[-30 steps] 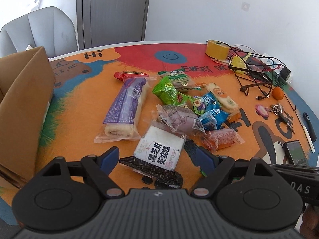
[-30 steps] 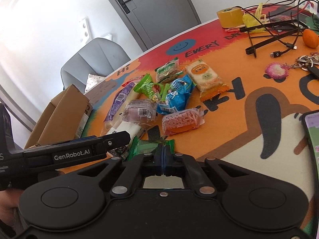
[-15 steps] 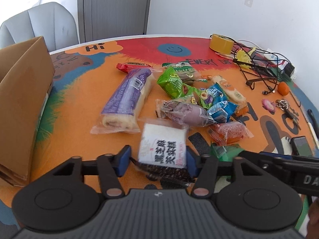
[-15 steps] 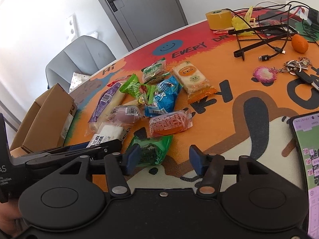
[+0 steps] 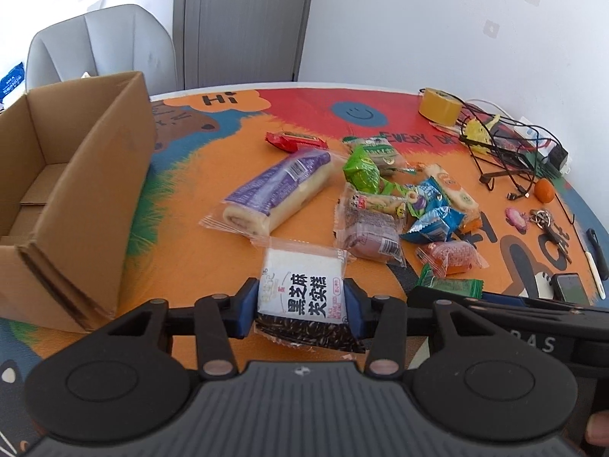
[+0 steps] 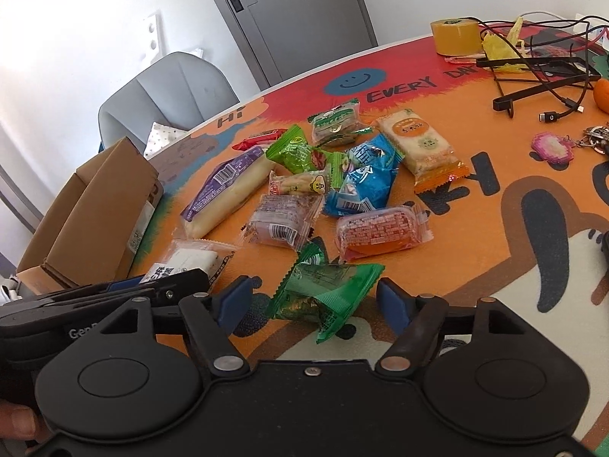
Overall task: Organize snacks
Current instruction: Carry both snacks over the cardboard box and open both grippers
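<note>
My left gripper (image 5: 301,306) is shut on a white black-sesame cake packet (image 5: 302,282), its blue pads pressing both sides, just above the orange table mat (image 5: 182,266). An open cardboard box (image 5: 95,198) stands to its left. My right gripper (image 6: 314,301) has its jaws opening; a green snack packet (image 6: 327,293) lies on the mat between them, with neither pad touching it. Beyond lies a pile of snacks: a long purple roll cake (image 5: 281,190), a purple packet (image 6: 281,221), a red-orange packet (image 6: 380,232) and blue packets (image 6: 361,186).
A yellow tape roll (image 5: 437,106), tangled black cables (image 5: 506,144), a small orange (image 5: 544,190), keys (image 5: 540,217) and a phone (image 5: 571,285) lie at the table's right. A grey chair (image 5: 102,45) and a door stand behind the table.
The left jaws closed on the white sesame packet and carried it left toward the box. The right jaws went from shut to open, leaving the green packet lying on the mat.
</note>
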A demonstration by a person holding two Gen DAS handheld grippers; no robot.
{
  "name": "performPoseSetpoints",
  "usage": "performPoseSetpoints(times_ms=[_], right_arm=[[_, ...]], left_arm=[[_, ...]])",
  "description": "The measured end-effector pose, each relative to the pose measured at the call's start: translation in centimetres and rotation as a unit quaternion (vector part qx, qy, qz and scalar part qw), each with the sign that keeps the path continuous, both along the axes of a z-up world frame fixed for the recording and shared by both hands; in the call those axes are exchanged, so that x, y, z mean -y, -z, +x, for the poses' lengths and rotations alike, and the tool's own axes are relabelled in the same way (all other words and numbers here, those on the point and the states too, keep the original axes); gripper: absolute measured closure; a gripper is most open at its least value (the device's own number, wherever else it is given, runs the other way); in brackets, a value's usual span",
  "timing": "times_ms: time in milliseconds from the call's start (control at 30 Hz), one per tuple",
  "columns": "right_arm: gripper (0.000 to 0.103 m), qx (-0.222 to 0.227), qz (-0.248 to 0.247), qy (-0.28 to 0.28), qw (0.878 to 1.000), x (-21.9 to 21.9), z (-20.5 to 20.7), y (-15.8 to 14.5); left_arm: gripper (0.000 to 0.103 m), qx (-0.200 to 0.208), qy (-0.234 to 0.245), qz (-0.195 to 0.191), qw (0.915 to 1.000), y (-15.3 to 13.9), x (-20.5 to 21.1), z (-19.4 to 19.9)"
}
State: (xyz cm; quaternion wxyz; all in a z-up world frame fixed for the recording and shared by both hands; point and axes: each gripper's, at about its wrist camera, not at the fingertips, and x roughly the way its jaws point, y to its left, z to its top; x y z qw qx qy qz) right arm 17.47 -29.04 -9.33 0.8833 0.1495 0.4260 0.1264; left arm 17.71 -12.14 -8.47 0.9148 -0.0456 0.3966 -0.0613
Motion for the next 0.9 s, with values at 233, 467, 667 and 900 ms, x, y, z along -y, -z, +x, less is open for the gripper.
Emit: performPoseSetpoints(times_ms=[233, 467, 667, 900], right_arm=[[0.069, 0.011, 0.028, -0.006, 1.0, 0.2, -0.4, -0.2], [0.069, 0.038, 0.039, -0.009, 0.999, 0.1, -1.0, -2.0], [0.069, 0.061, 0.041, -0.014, 0.997, -0.8, -0.6, -3.7], [0.069, 0.085, 0.042, -0.023, 0.995, -2.6, 0.0, -5.6]], left_arm=[[0.057, 0.018, -0.021, 0.004, 0.9996, -1.4, -1.3, -1.1], [0.057, 0.048, -0.035, 0.004, 0.9982, -3.6, -2.1, -1.9], [0.057, 0.076, -0.046, 0.003, 0.996, -5.6, -3.0, -2.3], [0.057, 0.102, -0.061, 0.001, 0.9929, -7.7, -4.5, -2.6]])
